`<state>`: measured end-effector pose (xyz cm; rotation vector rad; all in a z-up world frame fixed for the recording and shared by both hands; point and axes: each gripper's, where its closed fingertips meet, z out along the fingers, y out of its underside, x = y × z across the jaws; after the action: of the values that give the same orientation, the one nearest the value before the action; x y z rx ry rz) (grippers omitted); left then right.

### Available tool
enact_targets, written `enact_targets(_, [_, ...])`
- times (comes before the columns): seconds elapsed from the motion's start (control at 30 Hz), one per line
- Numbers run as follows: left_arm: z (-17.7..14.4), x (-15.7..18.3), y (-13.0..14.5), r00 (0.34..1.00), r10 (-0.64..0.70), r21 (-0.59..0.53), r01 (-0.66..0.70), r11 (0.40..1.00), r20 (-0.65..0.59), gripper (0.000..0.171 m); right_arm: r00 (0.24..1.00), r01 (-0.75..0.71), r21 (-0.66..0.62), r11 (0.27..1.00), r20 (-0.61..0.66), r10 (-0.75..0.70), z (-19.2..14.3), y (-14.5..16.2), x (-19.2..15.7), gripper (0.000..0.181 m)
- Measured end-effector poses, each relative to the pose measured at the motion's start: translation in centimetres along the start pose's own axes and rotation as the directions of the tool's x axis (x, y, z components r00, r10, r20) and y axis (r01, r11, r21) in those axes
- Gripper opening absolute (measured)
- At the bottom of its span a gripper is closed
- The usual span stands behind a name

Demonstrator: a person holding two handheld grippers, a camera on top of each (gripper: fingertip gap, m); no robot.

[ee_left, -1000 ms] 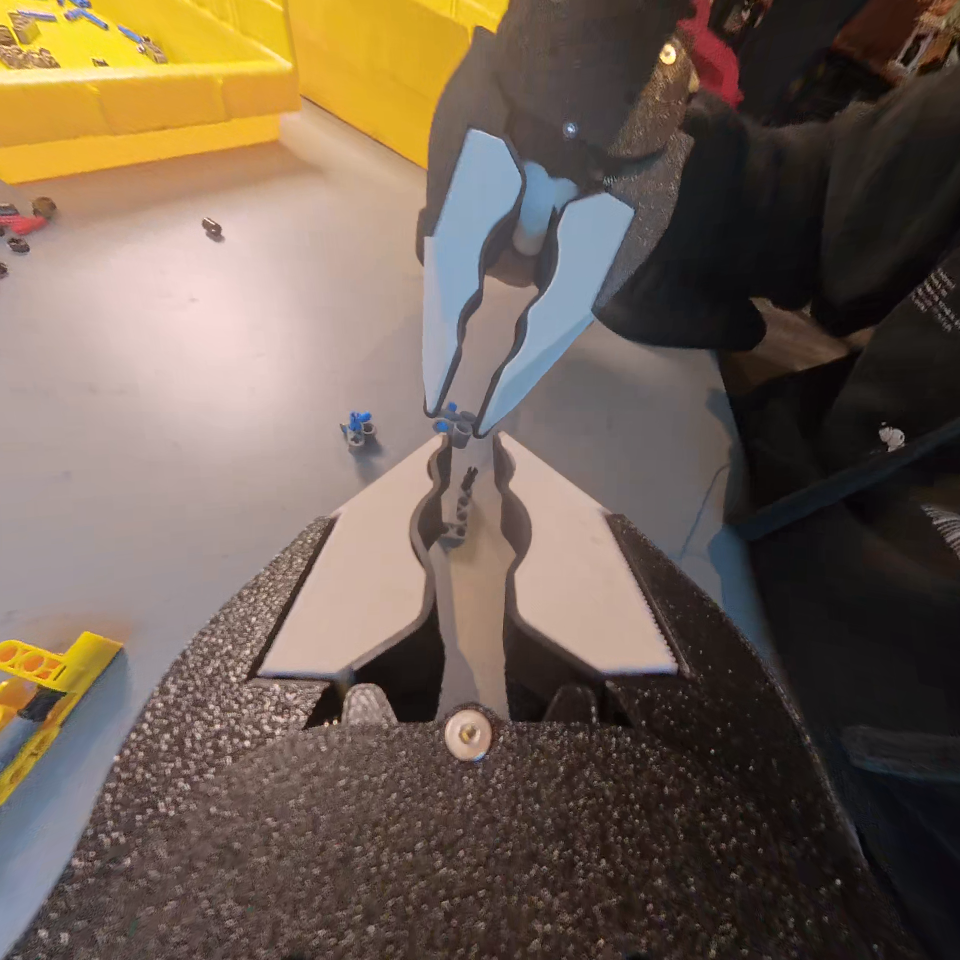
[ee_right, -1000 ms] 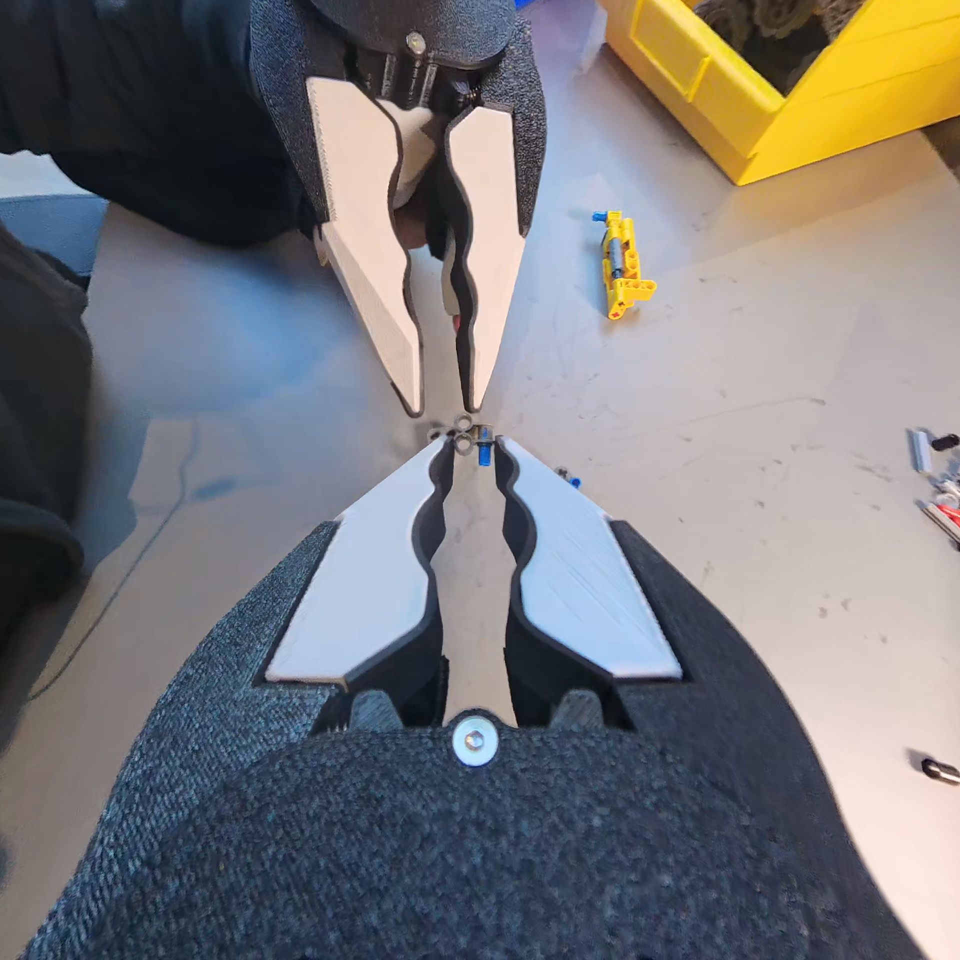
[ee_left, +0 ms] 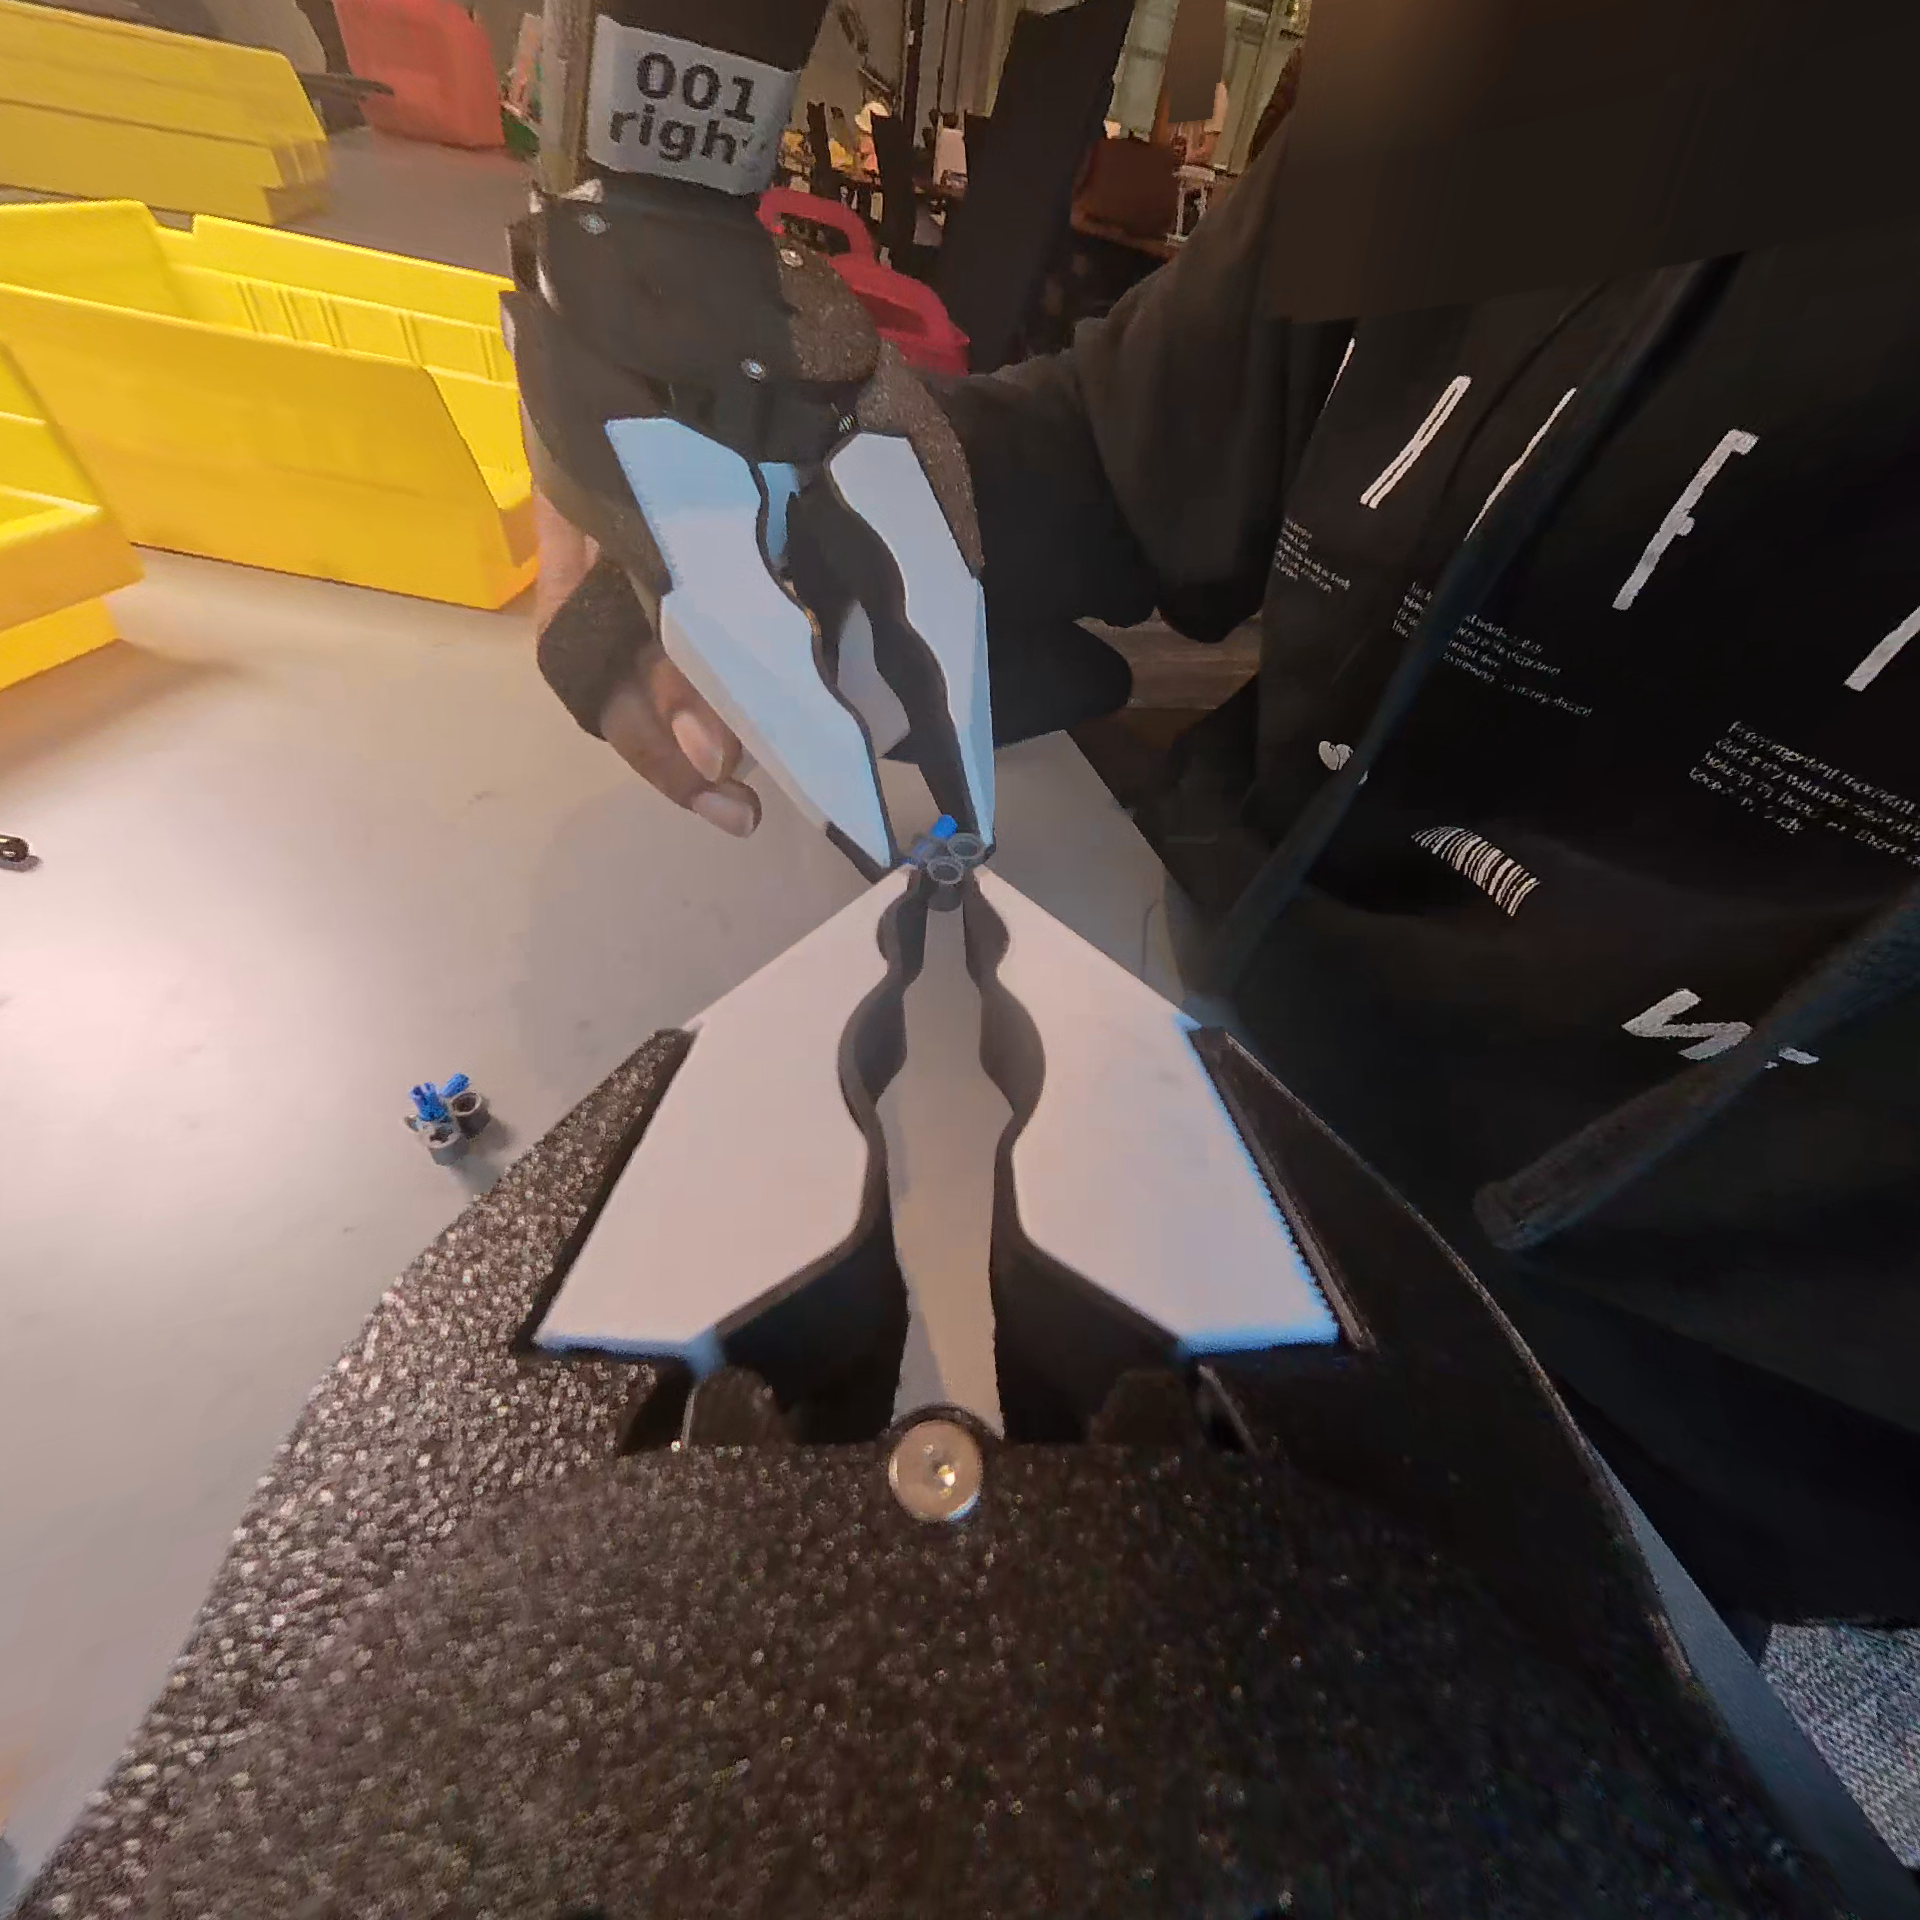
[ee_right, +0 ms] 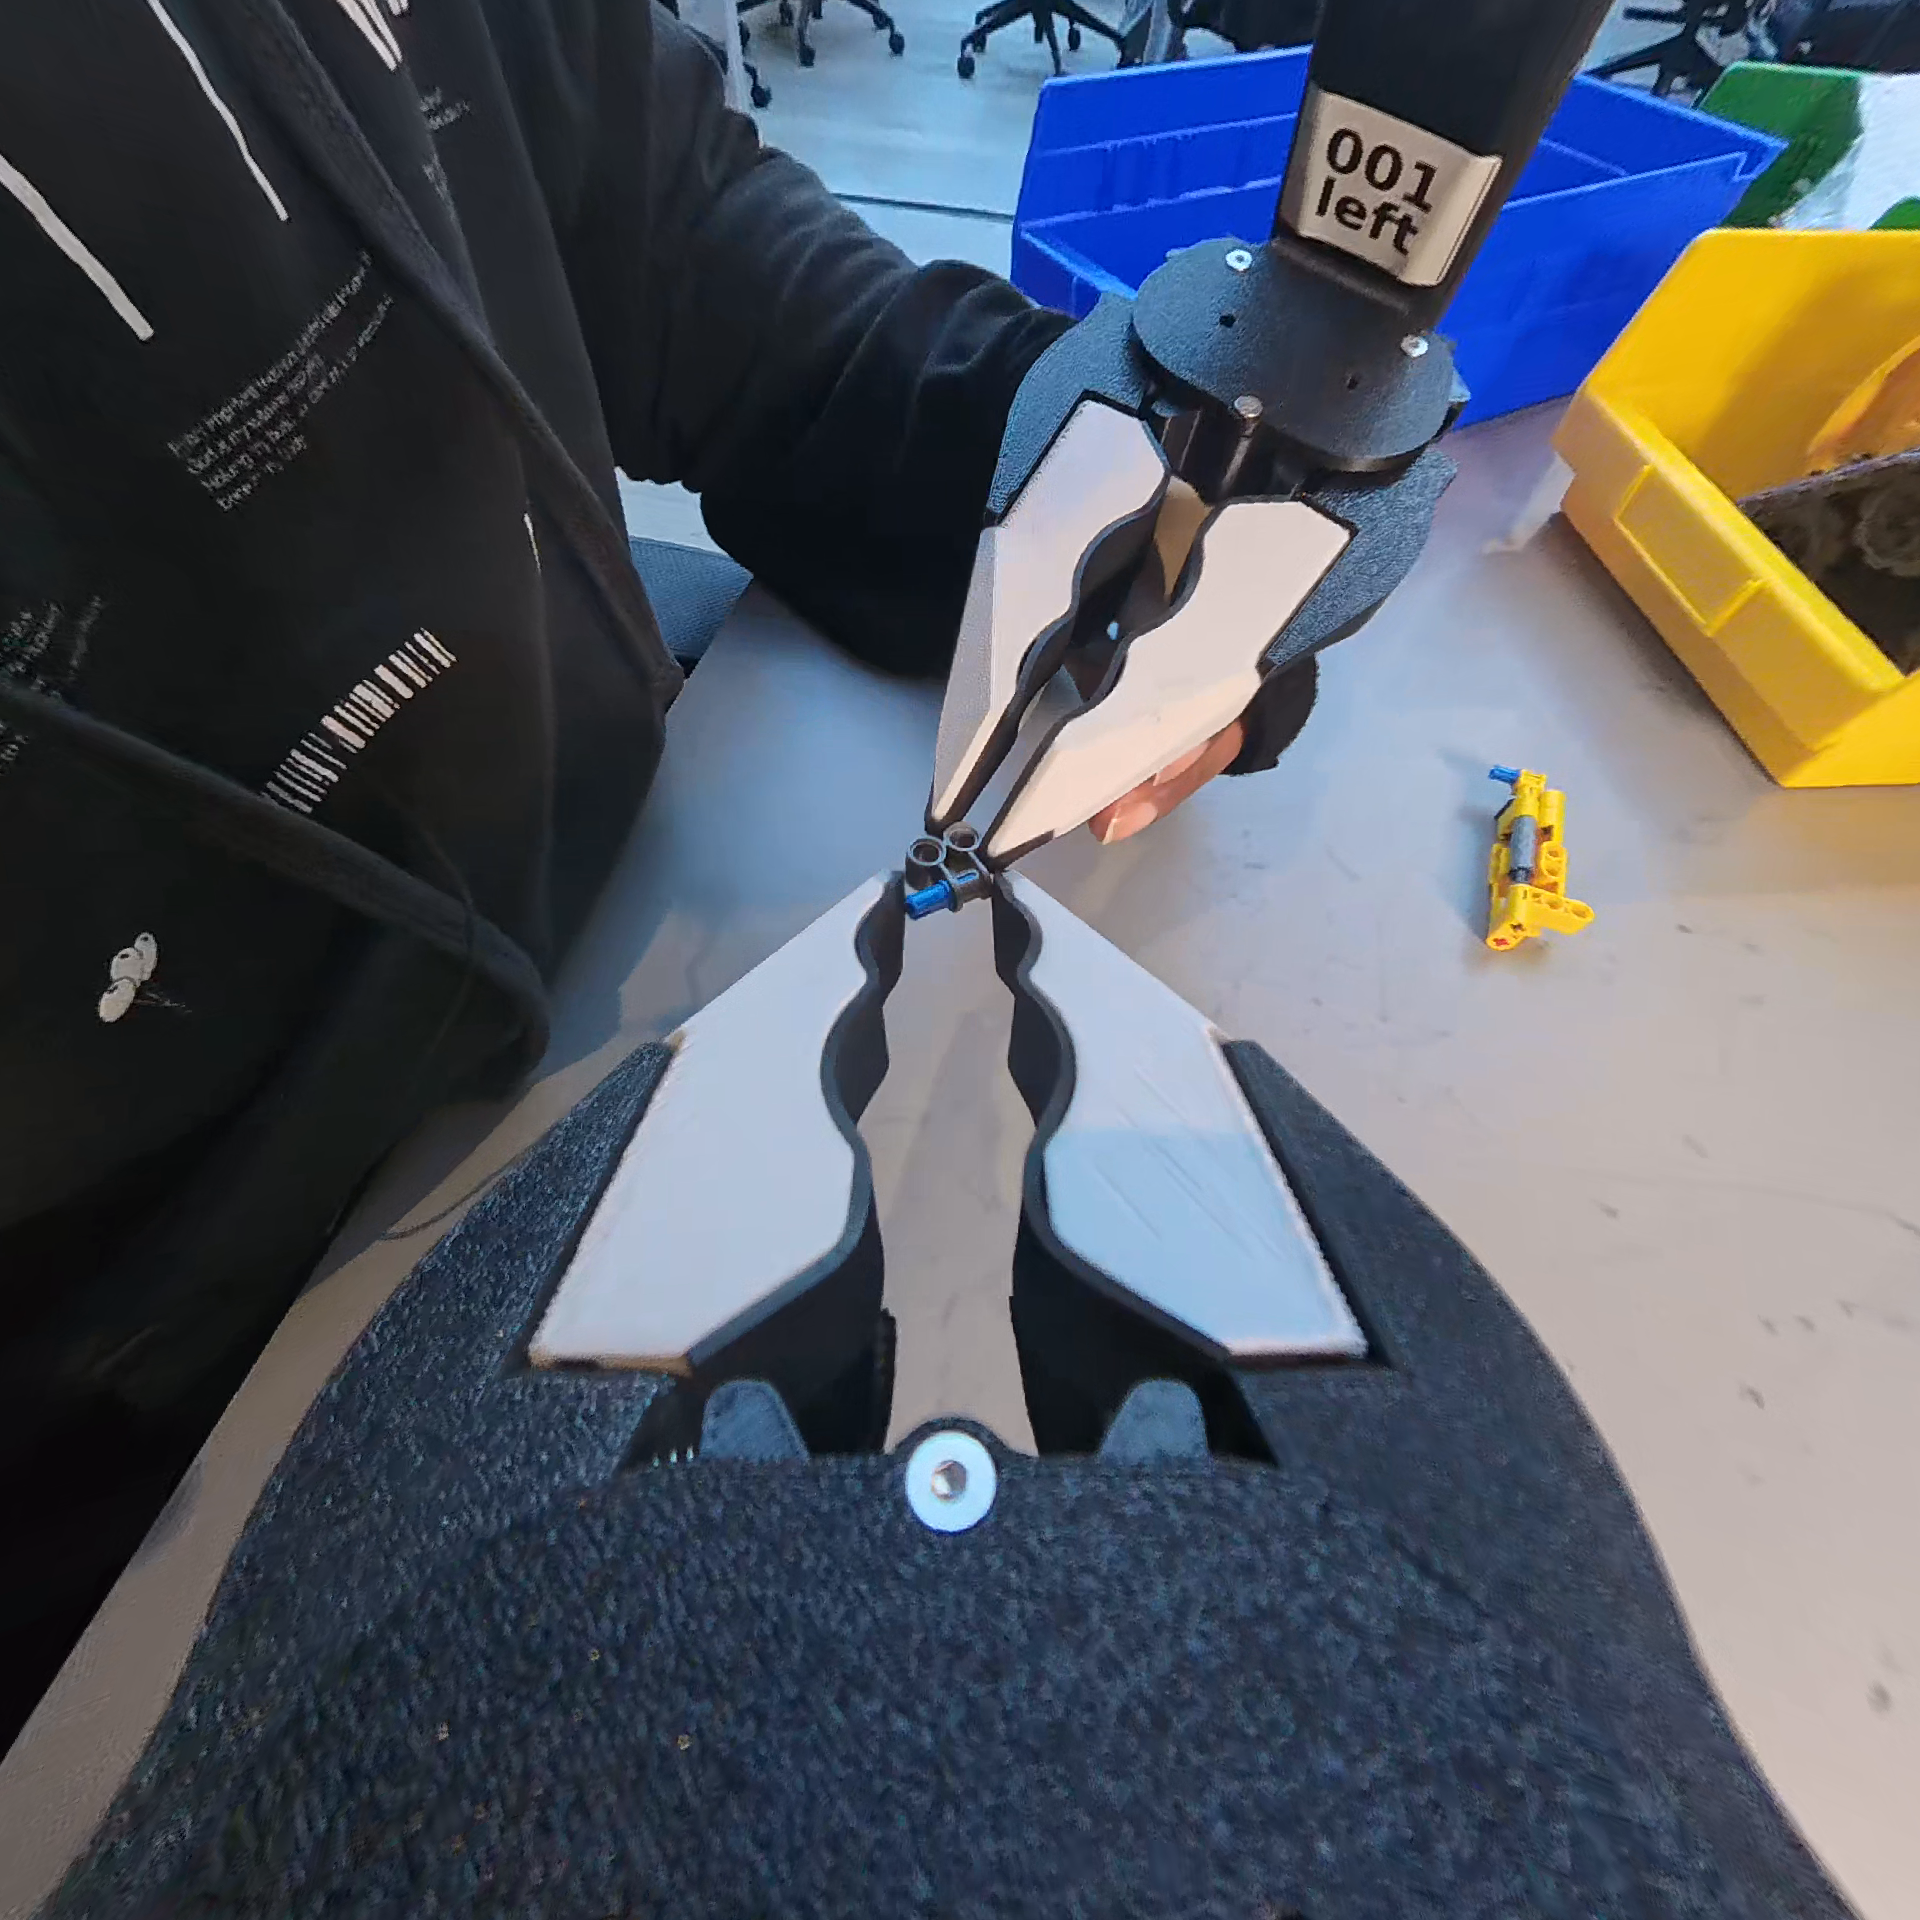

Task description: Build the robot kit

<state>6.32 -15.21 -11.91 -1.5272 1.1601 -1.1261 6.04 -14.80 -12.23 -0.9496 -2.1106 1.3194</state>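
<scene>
Both grippers meet tip to tip above the grey table (ee_right: 1455,1195) at its near edge. The left gripper (ee_left: 940,878) is nearly closed, its tips pinching the dark grey connector piece (ee_left: 951,857). The right gripper (ee_right: 945,883) is likewise narrowed, clamping the end that carries the blue pin (ee_right: 928,900) (the piece is thus held from two sides, clear of the table).

Risk: the contact area is very small. Any twist or uneven pull between the grippers may flick the piece free, dropping it onto the table or past the edge toward the person's dark clothing.

A similar grey-and-blue piece (ee_left: 447,1117) lies apart on the table; a yellow assembly (ee_right: 1527,862) sits farther off.
</scene>
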Motion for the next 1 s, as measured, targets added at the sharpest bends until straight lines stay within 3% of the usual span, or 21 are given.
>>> enact_targets(0.1, [-0.3,-1.0,-0.3,0.999,-0.018,0.034,0.016,0.999,0.051,0.006,0.998,-0.003,0.011,1.000,-0.064,0.003,-0.3,-0.1,0.8,0.016])
enact_targets(0.2, [-0.9,-3.0,-0.6,0.985,-0.102,0.078,0.092,0.993,0.142,0.008,0.977,-0.021,0.032,0.999,-0.210,0.027,-1.0,0.0,2.7,0.016])
enact_targets(0.27, [-1.2,-3.8,-0.7,0.974,-0.138,0.095,0.122,0.988,0.181,0.022,0.946,-0.032,0.033,0.999,-0.323,0.041,-1.4,0.4,4.0,0.016])
enact_targets(0.37, [-1.2,-4.7,-0.7,0.957,-0.097,0.075,0.079,0.994,0.274,0.021,0.896,-0.049,0.032,0.998,-0.441,0.058,-1.7,0.9,5.1,0.016])
enact_targets(0.53, [-1.0,-5.4,-0.6,0.931,-0.033,0.032,0.023,0.999,0.365,0.017,0.859,-0.009,0.037,0.999,-0.510,0.027,-1.7,0.7,5.5,0.015])
enact_targets(0.77, [-0.5,-4.4,-0.2,0.952,0.019,-0.010,-0.016,1.000,0.305,0.013,0.902,0.061,0.035,0.998,-0.430,-0.040,-1.6,0.6,4.3,0.016])
enact_targets(0.93, [0.3,-3.0,0.0,0.976,0.043,-0.019,-0.040,0.999,0.214,0.012,0.968,0.052,0.071,0.996,-0.248,-0.033,-1.4,0.5,2.3,0.017])
enact_targets(1.0, [0.4,-2.9,0.3,0.977,0.051,-0.032,-0.046,0.998,0.205,0.005,0.977,0.055,0.079,0.995,-0.208,-0.037,-1.4,0.3,2.0,0.017])
